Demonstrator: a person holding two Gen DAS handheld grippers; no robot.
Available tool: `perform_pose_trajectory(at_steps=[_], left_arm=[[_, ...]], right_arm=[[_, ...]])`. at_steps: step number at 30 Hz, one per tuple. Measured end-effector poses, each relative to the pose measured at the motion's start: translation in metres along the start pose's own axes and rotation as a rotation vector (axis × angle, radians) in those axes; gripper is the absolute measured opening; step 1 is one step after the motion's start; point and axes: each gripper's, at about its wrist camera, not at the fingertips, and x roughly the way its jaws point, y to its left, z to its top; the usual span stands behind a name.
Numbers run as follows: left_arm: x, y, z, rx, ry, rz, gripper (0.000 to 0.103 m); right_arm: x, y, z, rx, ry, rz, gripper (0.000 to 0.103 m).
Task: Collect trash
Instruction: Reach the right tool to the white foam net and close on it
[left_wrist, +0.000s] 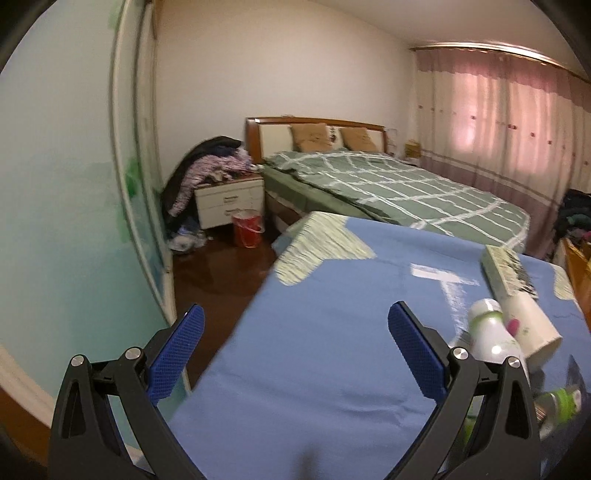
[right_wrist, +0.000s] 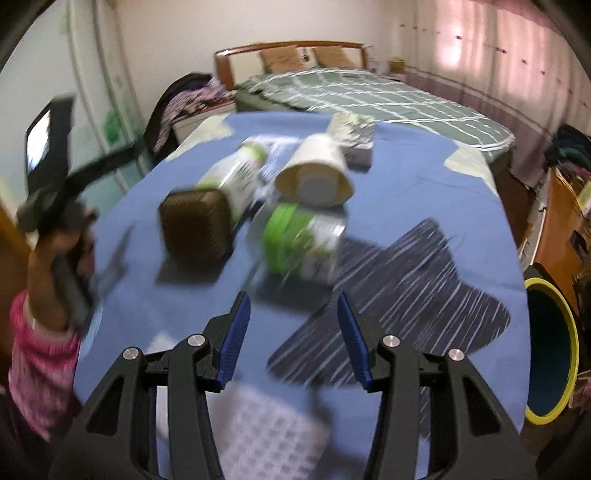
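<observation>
Two grippers are mine, and both stand released with nothing between the pads. Ahead of my right gripper (right_wrist: 293, 314) a green-labelled bottle (right_wrist: 304, 243) lies on its side on the blue cloth (right_wrist: 424, 192), long axis running across my line of reach. Beyond it a paper cup (right_wrist: 314, 173) lies tipped over, its open mouth facing back toward me. Left of the cup a second bottle (right_wrist: 232, 177) lies with its long axis slanting away from me, its near end by a brown basket (right_wrist: 195, 229). A small box (right_wrist: 352, 138) sits farthest out.

Only the right view shows the basket, a yellow-rimmed bin (right_wrist: 550, 350) off to my right, and my left hand (right_wrist: 62, 258). My left gripper (left_wrist: 295, 332) points past the cloth's corner; the trash sits by its right finger. Only there do I see a red bucket (left_wrist: 248, 227) on the floor.
</observation>
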Motion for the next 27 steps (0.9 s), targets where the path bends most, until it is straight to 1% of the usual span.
perform_pose_trajectory(at_steps=[2, 5, 11, 13, 14, 18, 20, 23, 24, 25, 26, 27], left_arm=[[0.000, 0.003, 0.000, -0.006, -0.013, 0.048, 0.098], [-0.001, 0.006, -0.002, -0.015, -0.014, 0.083, 0.098], [0.000, 0.009, -0.005, -0.019, 0.000, 0.105, 0.098], [-0.001, 0.010, -0.004, -0.023, 0.001, 0.109, 0.098], [-0.001, 0.011, -0.004, -0.026, 0.003, 0.109, 0.098], [-0.002, 0.013, -0.004, -0.034, 0.012, 0.108, 0.098], [-0.001, 0.014, -0.003, -0.039, 0.013, 0.107, 0.098], [-0.003, 0.013, -0.003, -0.038, 0.012, 0.109, 0.098], [-0.002, 0.014, -0.003, -0.039, 0.013, 0.109, 0.098], [-0.002, 0.014, -0.003, -0.038, 0.014, 0.110, 0.098], [-0.001, 0.014, -0.002, -0.037, 0.017, 0.109, 0.098], [0.000, 0.014, -0.002, -0.038, 0.018, 0.109, 0.098]], right_arm=[[-0.004, 0.005, -0.012, -0.013, 0.022, 0.034, 0.047], [-0.011, 0.018, -0.032, -0.059, 0.047, 0.066, 0.047], [-0.019, 0.049, -0.067, -0.186, 0.089, 0.090, 0.048], [-0.021, 0.058, -0.074, -0.226, 0.088, 0.084, 0.050], [-0.023, 0.060, -0.076, -0.239, 0.086, 0.081, 0.051], [-0.029, 0.064, -0.075, -0.249, 0.079, 0.125, 0.057], [-0.032, 0.067, -0.074, -0.271, 0.067, 0.125, 0.067], [-0.027, 0.077, -0.077, -0.316, 0.084, 0.122, 0.067], [-0.021, 0.081, -0.079, -0.331, 0.088, 0.103, 0.068], [-0.017, 0.082, -0.080, -0.333, 0.081, 0.085, 0.073], [-0.014, 0.079, -0.079, -0.317, 0.069, 0.085, 0.074], [-0.011, 0.072, -0.076, -0.275, 0.076, 0.111, 0.074]])
